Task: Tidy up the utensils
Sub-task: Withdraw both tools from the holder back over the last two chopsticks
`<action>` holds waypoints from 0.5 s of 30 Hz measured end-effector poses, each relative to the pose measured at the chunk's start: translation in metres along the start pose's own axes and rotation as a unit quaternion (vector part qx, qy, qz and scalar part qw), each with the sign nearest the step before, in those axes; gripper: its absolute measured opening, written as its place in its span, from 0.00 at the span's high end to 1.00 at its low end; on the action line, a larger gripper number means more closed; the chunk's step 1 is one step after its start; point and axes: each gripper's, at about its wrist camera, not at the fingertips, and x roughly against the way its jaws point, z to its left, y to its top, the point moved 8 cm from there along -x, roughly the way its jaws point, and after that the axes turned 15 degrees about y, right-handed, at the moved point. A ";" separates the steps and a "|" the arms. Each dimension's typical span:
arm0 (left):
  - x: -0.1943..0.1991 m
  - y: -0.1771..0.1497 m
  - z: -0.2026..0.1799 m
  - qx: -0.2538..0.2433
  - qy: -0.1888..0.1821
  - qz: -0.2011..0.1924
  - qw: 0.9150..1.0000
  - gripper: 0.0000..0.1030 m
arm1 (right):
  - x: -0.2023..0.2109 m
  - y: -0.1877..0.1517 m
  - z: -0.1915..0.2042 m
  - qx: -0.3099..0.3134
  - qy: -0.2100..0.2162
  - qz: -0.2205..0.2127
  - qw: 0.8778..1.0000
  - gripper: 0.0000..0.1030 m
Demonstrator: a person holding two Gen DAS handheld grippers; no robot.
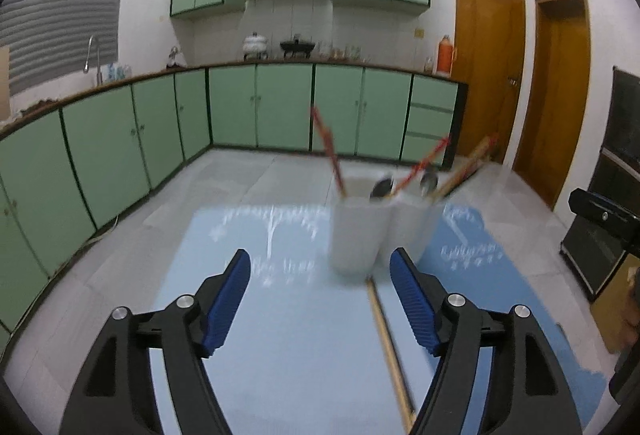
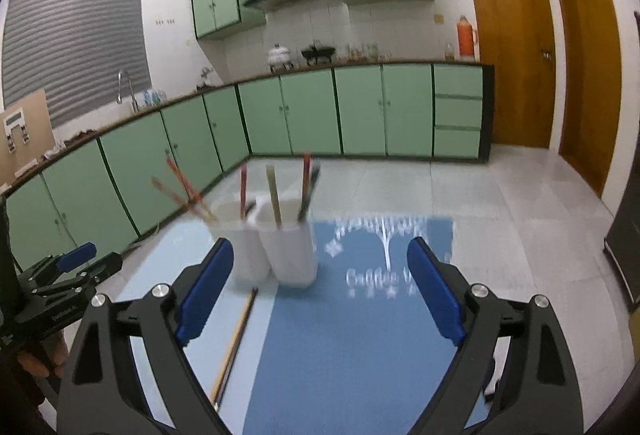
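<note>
1. Left tool (image 1: 320, 299): its two blue-padded fingers (image 1: 228, 305) stand well apart with nothing between them; the tool points down over the pale blue mat (image 1: 280, 355) that covers the worktop, presumably so that it can take up a loose utensil.
2. Loose chopstick (image 1: 390, 351): a pale wooden stick lying flat on the mat, running from near the foot of the holders toward the camera; in the left wrist view it lies just inside the right-hand finger, untouched; it appears to be the one utensil not yet sorted.
3. White holders (image 1: 354, 235): two or more upright cups standing close together at the far side of the mat; the blur hides their exact number; upright storage keeps the handles within reach.
4. Sorted utensils: red chopsticks (image 1: 328, 151) lean out of the left cup; dark spoon bowls (image 1: 382, 187) and further sticks rise from the cups beside it; in the right wrist view, a pale stick (image 2: 274, 195) and a dark-and-red pair (image 2: 306, 183) stand in the nearest cup (image 2: 290, 255).
5. Right tool (image 2: 320, 291): its fingers also stand wide apart and empty, aimed at the darker blue mat (image 2: 352, 335) with white lettering; the holders stand ahead and to its left; the loose chopstick lies just inside its left-hand finger.
6. Judgement: most of the sorting looks done; the flat chopstick remains to be lifted and dropped into a cup; being thin, it may prove hard to pinch off the mat.
</note>
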 end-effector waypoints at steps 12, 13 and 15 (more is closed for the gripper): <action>-0.007 -0.085 0.015 -0.014 0.017 0.064 0.998 0.29 | -0.019 -0.117 0.048 -0.016 0.008 0.050 0.999 0.17; -0.006 -0.087 0.017 -0.012 0.019 0.064 0.998 0.29 | -0.020 -0.122 0.051 -0.017 0.009 0.050 0.999 0.18; -0.005 -0.090 0.020 -0.009 0.024 0.061 0.998 0.29 | -0.023 -0.131 0.058 -0.015 0.010 0.058 0.998 0.20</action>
